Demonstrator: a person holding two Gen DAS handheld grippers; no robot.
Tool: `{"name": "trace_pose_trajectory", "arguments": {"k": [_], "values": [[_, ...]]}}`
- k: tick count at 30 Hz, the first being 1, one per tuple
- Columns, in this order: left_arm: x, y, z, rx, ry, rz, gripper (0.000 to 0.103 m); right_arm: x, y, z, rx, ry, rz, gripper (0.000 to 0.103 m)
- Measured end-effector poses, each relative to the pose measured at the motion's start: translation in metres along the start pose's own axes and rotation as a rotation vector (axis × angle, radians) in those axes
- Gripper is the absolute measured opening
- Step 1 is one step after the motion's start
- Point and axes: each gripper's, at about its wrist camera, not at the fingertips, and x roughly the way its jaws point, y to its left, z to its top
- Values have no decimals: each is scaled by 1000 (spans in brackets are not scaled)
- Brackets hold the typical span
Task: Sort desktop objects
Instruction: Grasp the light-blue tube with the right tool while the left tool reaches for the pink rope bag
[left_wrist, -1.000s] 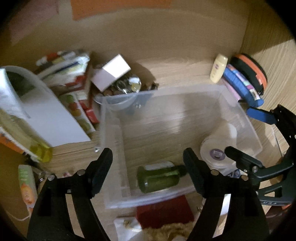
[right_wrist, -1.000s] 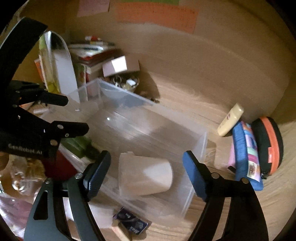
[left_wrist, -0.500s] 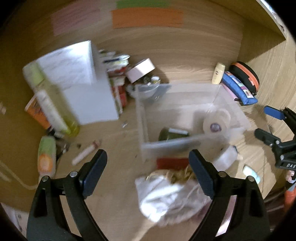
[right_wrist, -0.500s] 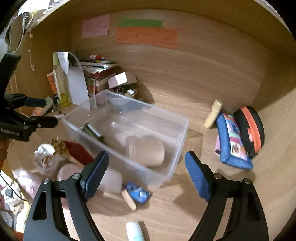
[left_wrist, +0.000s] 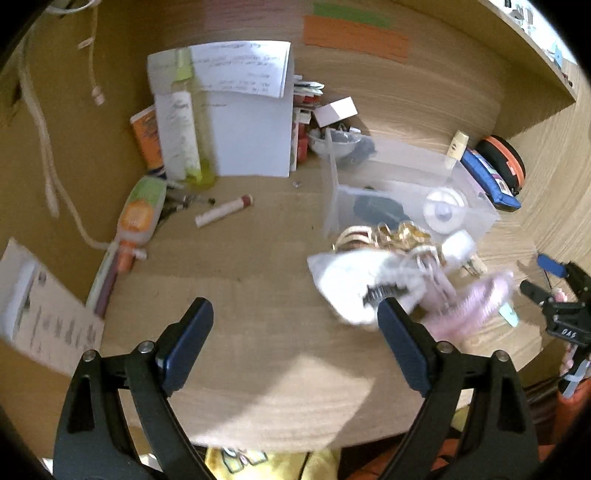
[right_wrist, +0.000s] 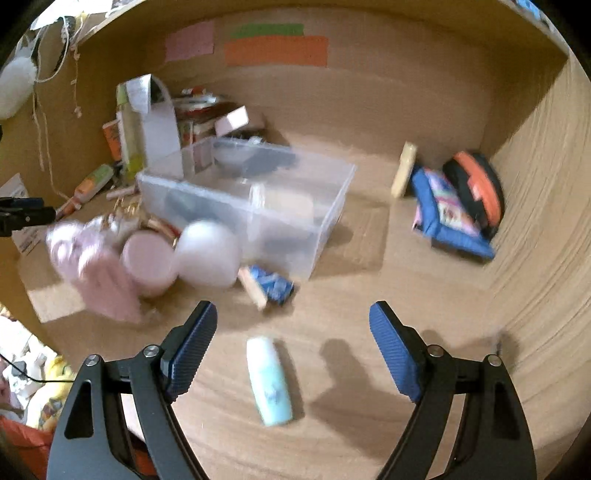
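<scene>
A clear plastic bin (left_wrist: 476, 206) (right_wrist: 325, 206) stands on the wooden desk and holds a dark green bottle (left_wrist: 376, 208) and a white paper roll (left_wrist: 443, 206). My left gripper (left_wrist: 295, 336) is open and empty above bare desk, well in front of the bin. My right gripper (right_wrist: 291, 332) is open and empty, with a pale blue tube (right_wrist: 269, 380) lying between its fingers. A pile of white and pink items (left_wrist: 354, 280) (right_wrist: 147, 258) lies beside the bin. A small blue packet (right_wrist: 273, 286) lies by the bin's corner.
A white folder (left_wrist: 251, 122), bottle (left_wrist: 181, 136), books and an orange-green tube (left_wrist: 138, 214) stand at the back left. A lip-balm stick (left_wrist: 221, 212) lies nearby. A blue pouch (right_wrist: 447, 214), an orange-black case (right_wrist: 476, 188) and a cream tube (right_wrist: 404, 170) sit at the right wall.
Both grippers have pulled back and up from the bin, which now looks smaller and farther. The left view has swung left, showing more bare desk.
</scene>
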Motion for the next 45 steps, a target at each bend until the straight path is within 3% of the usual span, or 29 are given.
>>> {"name": "trace_pose_trajectory", "arguments": {"k": [8,13,19,24,29,30,35,37,39,45], "values": [[3,-36,-40,-32,26,1,94,16,3,-29,-40,80,46,78],[17,-67,-50,-26,55,-48,94,24,2,-35,-66,114,95,58],[29,-110,-49,21,31,-28,94,29,0,-40,-83,124,127,51],[46,-128,-43,31,14,63,97,33,0,-41,-91,130,135,50],[66,-126,-39,-53,55,36,97,39,1,-41,-95,138,154,46],[68,-124,-38,-71,54,39,97,40,2,-42,-100,141,154,39],[78,-115,-36,-175,40,-6,97,40,4,-40,-106,141,164,23],[79,-114,-36,-181,21,-17,91,40,3,-40,-100,142,169,23],[79,-116,-38,-172,15,-26,73,40,4,-40,-97,140,165,23],[70,-118,-44,-127,-2,-53,62,31,0,-34,-61,112,172,23]]}}
